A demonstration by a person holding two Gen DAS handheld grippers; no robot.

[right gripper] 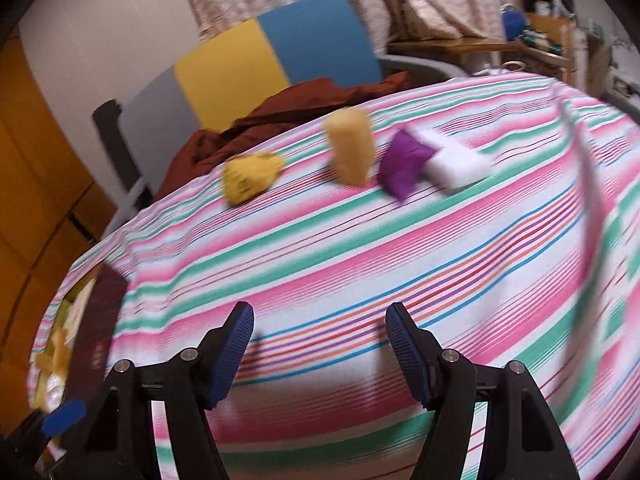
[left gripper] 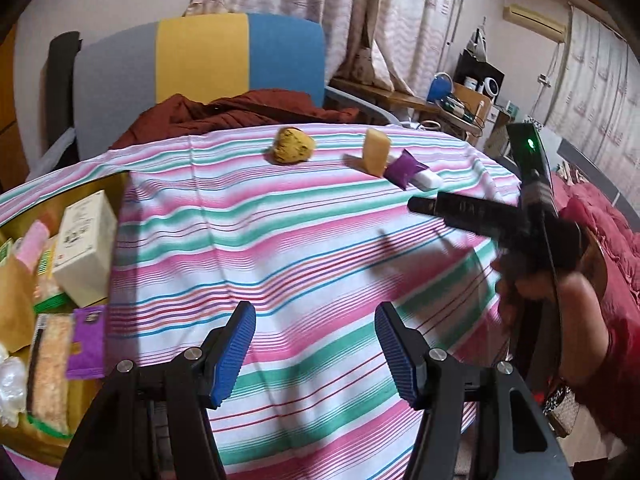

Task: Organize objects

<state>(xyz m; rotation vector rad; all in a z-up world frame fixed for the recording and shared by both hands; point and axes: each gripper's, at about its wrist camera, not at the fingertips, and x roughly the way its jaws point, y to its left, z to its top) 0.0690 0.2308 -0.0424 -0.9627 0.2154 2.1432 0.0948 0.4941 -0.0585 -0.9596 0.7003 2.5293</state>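
Note:
On the striped tablecloth (left gripper: 280,240) far from me lie a yellow sponge (left gripper: 293,145) (right gripper: 250,181), an upright tan block (left gripper: 375,155) (right gripper: 352,148), a purple packet (left gripper: 405,168) (right gripper: 402,166) and a white bar (left gripper: 428,179) (right gripper: 458,166). A box (left gripper: 120,216) at the left edge holds a cream carton (left gripper: 86,248), a purple packet (left gripper: 86,342) and several wrapped items. My left gripper (left gripper: 316,344) is open over bare cloth, nothing between its blue pads (left gripper: 236,354). My right gripper (right gripper: 320,350) is open too, empty; from the left wrist view it shows as a black blurred body (left gripper: 472,216) at the right.
A chair with a grey, yellow and blue back (left gripper: 200,60) stands behind the table, with a dark red cloth (left gripper: 240,112) on it. A person's hand and red sleeve (left gripper: 600,300) are at the right. Shelves with clutter (left gripper: 468,96) and curtains sit beyond.

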